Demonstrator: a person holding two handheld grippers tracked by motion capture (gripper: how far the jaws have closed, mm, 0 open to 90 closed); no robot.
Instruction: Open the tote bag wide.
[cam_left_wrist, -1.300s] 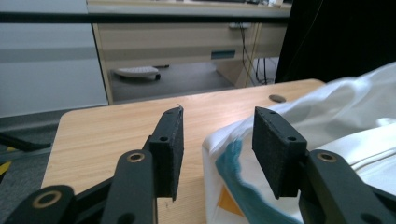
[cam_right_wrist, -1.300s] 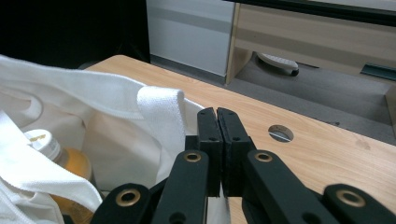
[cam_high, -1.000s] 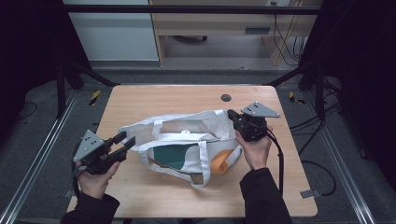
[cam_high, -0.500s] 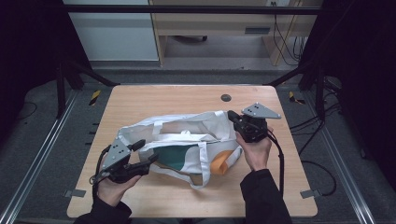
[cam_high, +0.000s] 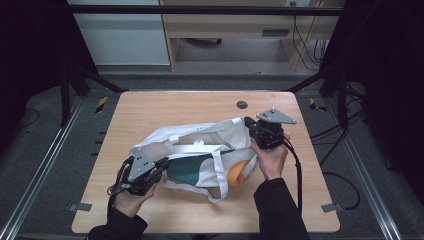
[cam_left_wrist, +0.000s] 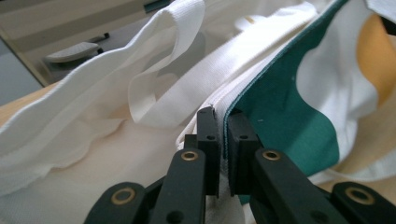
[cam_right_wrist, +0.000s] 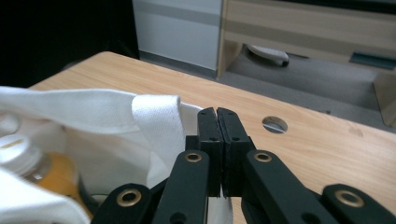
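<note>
A white cloth bag with a green patch lies crumpled in the middle of the wooden table. An orange bottle with a white cap sits inside it. At the bag's near left side, my left gripper has just been closing, and its jaws now pinch the white-and-green rim between the pads. My right gripper is at the bag's far right corner. Its jaws are pressed together, with the bag's hem bunched against them and white cloth showing at their base.
A small round hole is in the tabletop behind the right gripper. Bare wood runs along the far side and the near edge. Black frame legs and floor rails flank the table, and a low cabinet stands beyond it.
My left gripper has moved from the table's left edge rightward to the bag and shut on its rim. The right gripper has stayed where it was.
</note>
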